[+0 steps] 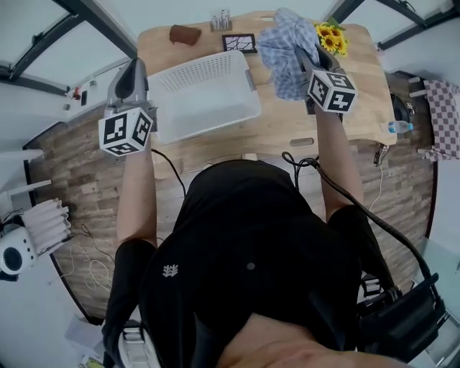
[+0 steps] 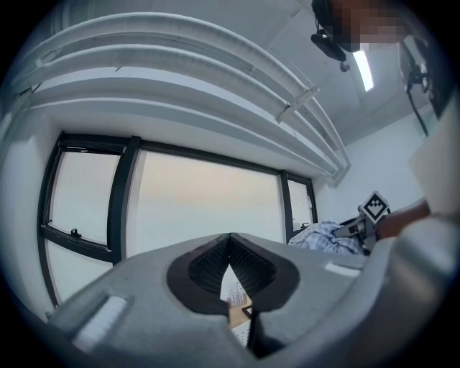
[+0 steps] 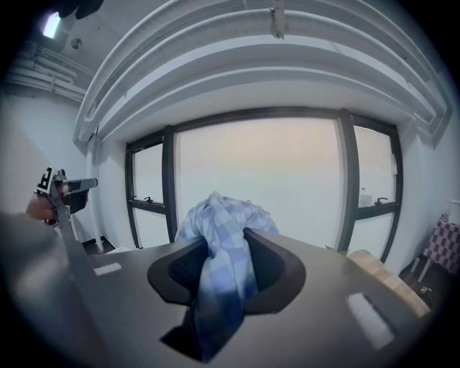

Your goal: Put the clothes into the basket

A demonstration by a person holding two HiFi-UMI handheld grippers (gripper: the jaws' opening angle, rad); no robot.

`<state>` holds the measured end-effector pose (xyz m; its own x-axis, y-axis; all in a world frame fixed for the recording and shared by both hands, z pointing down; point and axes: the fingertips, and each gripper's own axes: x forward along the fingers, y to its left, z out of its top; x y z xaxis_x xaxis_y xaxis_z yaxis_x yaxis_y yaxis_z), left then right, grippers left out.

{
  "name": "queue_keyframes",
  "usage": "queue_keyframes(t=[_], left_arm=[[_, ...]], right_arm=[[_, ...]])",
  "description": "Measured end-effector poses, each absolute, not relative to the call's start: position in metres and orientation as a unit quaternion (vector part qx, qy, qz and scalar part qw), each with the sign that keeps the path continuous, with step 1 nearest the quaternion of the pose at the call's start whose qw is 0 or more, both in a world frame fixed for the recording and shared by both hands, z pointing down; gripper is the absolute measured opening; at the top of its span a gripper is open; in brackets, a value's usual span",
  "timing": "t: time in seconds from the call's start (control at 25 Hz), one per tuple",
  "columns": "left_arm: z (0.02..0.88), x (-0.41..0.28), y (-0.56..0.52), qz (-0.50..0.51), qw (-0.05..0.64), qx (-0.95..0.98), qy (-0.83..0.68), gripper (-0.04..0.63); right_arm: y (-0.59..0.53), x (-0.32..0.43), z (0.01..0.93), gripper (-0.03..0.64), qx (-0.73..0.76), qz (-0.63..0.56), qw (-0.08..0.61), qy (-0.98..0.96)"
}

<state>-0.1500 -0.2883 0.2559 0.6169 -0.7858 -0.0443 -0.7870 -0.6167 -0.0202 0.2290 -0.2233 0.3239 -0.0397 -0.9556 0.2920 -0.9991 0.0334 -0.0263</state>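
– Cloth (image 1: 286, 50): how many?
– One, blue-and-white check, bunched up. One basket (image 1: 201, 75), white, with perforated walls. Two grippers.
– Where is the cloth relative to the tool?
– Between the jaws of the right gripper (image 3: 228, 241). The pads are clamped on a twisted band of it. A bunch swells out past the tips and a tail hangs down on the camera side.
– Is it lying on the table?
– No, it is held up off the table (image 1: 287, 133), over the right half toward the far edge. In the head view it shows just right of the basket's far right corner. It is not in the basket.
– And the left gripper?
– The left gripper (image 2: 230, 237) has its jaws together at the tips, with nothing between them. The head view puts it at the table's left edge, beside the basket's left rim and well apart from the cloth.
– Where does the basket sit?
– On the left half of the table, reaching toward the left edge.
– What else is on the table?
– Along the far edge there is one brown lump (image 1: 185, 34), one small grey item (image 1: 221, 20) I can't identify, and one black-framed card (image 1: 238, 43). One bunch of sunflowers (image 1: 332, 37) stands at the far right corner, partly behind the cloth. One pink check fabric (image 1: 442, 118) lies beyond the right edge, off the table.
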Motion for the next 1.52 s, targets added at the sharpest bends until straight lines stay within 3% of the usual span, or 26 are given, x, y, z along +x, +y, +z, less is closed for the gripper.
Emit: queue_keyframes(t=[0.64, 1.52], left_arm=[[0.249, -0.215, -0.275, 0.014, 0.022, -0.863, 0.505, 0.000], [0.245, -0.323, -0.230, 0.011, 0.023, -0.802, 0.596, 0.002]], right_arm=[[-0.256, 0.124, 0.274, 0.127, 0.604, 0.065, 0.092, -0.789], [-0.273, -0.030, 0.273, 0.127, 0.463, 0.044, 0.110, -0.878]])
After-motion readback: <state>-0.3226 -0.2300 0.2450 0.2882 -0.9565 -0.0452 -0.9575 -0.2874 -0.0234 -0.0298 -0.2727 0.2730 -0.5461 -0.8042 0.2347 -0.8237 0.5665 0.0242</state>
